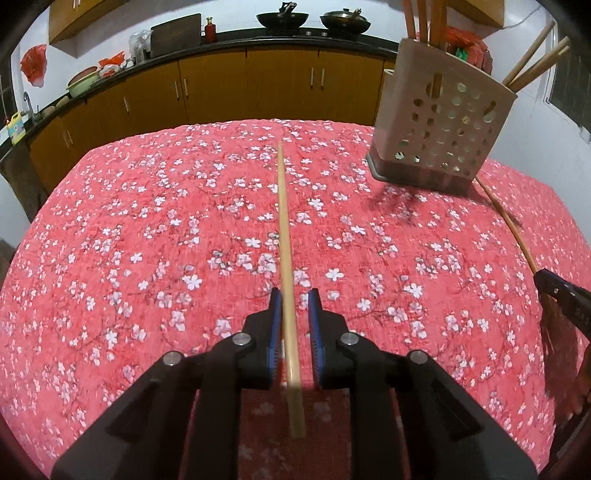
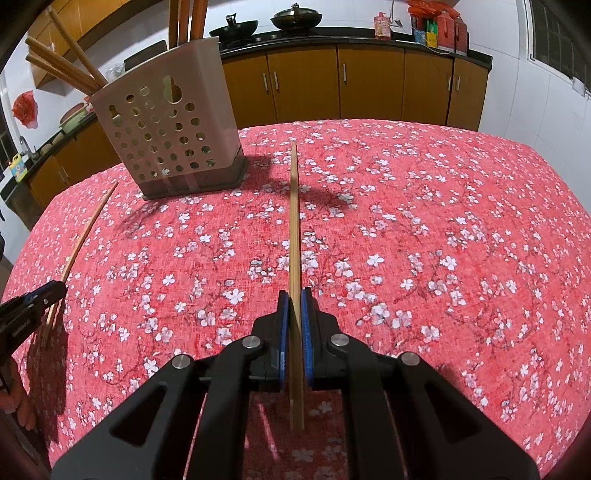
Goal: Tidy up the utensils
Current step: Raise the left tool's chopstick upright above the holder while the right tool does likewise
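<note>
The left gripper (image 1: 294, 295), black with blue pads, stood with its jaws a little apart around a long pale wooden chopstick (image 1: 284, 236). A narrow gap showed on each side of the stick, so the pads did not press on it. This chopstick ran straight forward between the fingers, over the red tablecloth with white blossoms (image 1: 147, 229).

The right gripper (image 2: 294, 295), of the same black and blue make, was closed tightly on a second light wooden chopstick (image 2: 294, 221); both pads touched the stick. The stick pointed forward and away from the gripper over the same cloth.

Further out on the table stood a beige plastic utensil holder with round holes (image 2: 166, 136), on a dark base. Several wooden chopsticks (image 2: 62, 59) leaned out of its top. From the left side, the holder (image 1: 447, 122) was to the front right; from the right side, it was to the front left, so it stood between the two hands and well ahead of them.

Behind the table were orange-brown kitchen cabinets (image 1: 280, 81) under a dark counter, with two black woks (image 1: 282, 18) on the stove.
</note>
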### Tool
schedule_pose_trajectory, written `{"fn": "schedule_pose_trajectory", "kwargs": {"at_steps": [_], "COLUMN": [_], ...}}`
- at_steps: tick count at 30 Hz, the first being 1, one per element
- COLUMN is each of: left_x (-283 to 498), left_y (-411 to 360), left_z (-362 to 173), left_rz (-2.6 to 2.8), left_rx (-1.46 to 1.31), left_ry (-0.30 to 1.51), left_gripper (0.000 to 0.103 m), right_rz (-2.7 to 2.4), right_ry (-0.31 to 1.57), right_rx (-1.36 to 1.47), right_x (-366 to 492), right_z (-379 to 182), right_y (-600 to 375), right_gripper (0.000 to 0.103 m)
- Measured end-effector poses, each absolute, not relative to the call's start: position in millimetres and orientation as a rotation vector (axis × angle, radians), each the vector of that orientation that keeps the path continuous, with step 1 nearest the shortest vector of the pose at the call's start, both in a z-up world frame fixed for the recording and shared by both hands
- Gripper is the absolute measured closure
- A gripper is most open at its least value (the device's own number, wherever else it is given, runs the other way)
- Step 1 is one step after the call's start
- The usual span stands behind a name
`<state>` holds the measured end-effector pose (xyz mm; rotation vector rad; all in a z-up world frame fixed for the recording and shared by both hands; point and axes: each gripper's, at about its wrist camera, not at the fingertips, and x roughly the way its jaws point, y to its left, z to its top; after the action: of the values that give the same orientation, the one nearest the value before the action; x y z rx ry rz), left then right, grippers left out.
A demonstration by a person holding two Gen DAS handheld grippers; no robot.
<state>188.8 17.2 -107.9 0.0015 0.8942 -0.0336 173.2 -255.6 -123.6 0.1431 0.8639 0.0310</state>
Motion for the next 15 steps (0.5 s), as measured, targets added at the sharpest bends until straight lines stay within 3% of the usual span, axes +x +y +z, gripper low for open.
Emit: {"fn": "schedule_pose_trajectory", "kwargs": {"at_steps": [6,15], "left_x": [192,176], "left_y": [27,44], "left_z": [-104,-37], "left_rz": [-0.041,-0.054], "left_rx": [-0.018,-0.027], "left_ry": [0.918,0.760], "left_gripper": [0.095,0.095], "right_rz": [0.029,-0.013], "right_ry": [0.808,0.598], "right_rx": [0.163,0.180], "right_x": [162,138], "right_z": [-105,-36], "right_y": [-261,-285], "right_gripper": [0.096,0.096]}}
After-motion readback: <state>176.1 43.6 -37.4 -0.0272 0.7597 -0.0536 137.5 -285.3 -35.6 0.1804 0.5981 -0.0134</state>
